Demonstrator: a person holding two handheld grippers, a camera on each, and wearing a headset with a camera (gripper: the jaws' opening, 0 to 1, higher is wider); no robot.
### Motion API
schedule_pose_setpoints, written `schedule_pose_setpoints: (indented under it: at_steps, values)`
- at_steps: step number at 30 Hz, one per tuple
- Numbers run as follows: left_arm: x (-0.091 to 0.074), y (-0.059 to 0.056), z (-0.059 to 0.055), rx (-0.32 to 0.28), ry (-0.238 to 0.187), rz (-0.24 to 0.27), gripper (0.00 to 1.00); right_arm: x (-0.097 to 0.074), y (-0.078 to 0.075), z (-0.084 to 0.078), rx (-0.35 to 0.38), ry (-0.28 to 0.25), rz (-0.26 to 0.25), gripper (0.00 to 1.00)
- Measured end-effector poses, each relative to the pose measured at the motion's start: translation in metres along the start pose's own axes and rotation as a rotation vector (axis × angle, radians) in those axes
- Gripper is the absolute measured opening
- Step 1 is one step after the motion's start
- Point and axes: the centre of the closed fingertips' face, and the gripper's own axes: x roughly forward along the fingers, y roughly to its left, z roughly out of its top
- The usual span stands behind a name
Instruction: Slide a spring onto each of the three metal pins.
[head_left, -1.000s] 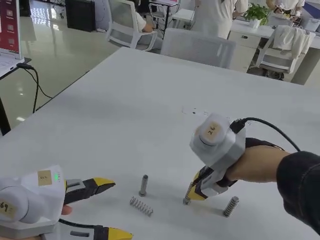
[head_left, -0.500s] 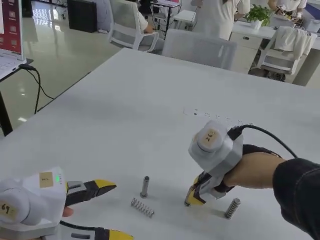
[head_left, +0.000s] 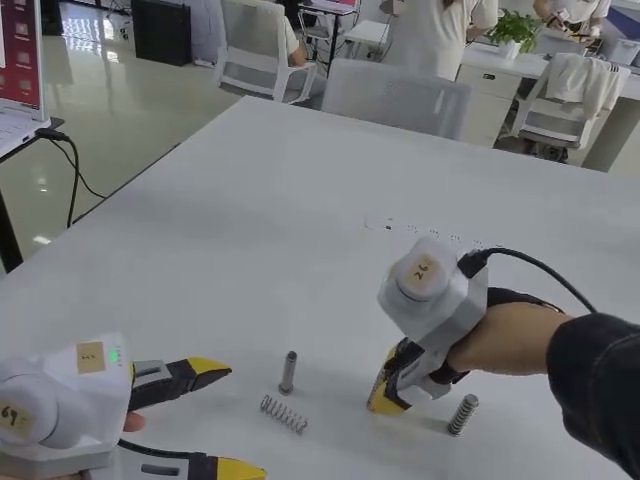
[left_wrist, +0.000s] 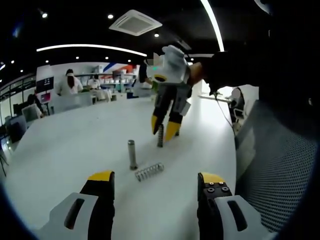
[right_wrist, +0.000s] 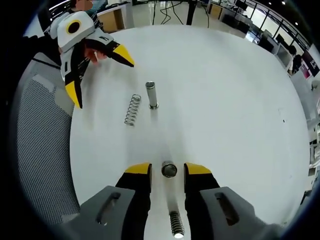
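Head view: camera high over the near edge of the table (head_left: 300, 200), facing forward and down, with the far edge toward 12 o'clock. Left hand-held gripper (head_left: 238, 420) sits at 7 o'clock and right hand-held gripper (head_left: 385, 398) at 5 o'clock, both close under the lens.

Left gripper view: low, close to the tabletop, looking along its own jaws across the table. The right hand-held gripper stands opposite at 12 o'clock.

Right gripper view: steep, close above the table. The left hand-held gripper is at 10 o'clock.

Shared by all three views: bare pin (head_left: 289, 370) and loose spring (head_left: 283, 413), between the two grippers. The gripper cameras face each other.
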Motion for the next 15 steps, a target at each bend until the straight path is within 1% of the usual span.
schedule_pose_setpoints:
  at_steps: [5, 8, 11, 15]
  values:
    - [0.000, 0.000, 0.001, 0.003, -0.001, 0.000, 0.63, -0.005, 0.003, 0.013, -0.024, -0.022, -0.007, 0.28]
    - [0.000, 0.000, 0.002, 0.004, -0.002, 0.000, 0.63, -0.007, 0.007, 0.021, -0.046, -0.030, -0.007, 0.29]
    - [0.000, 0.000, 0.002, 0.006, -0.002, 0.001, 0.63, -0.008, 0.013, 0.030, -0.056, -0.044, 0.008, 0.30]
    - [-0.001, 0.000, 0.002, 0.007, -0.003, 0.001, 0.63, -0.006, 0.020, 0.037, -0.075, -0.045, 0.017, 0.30]
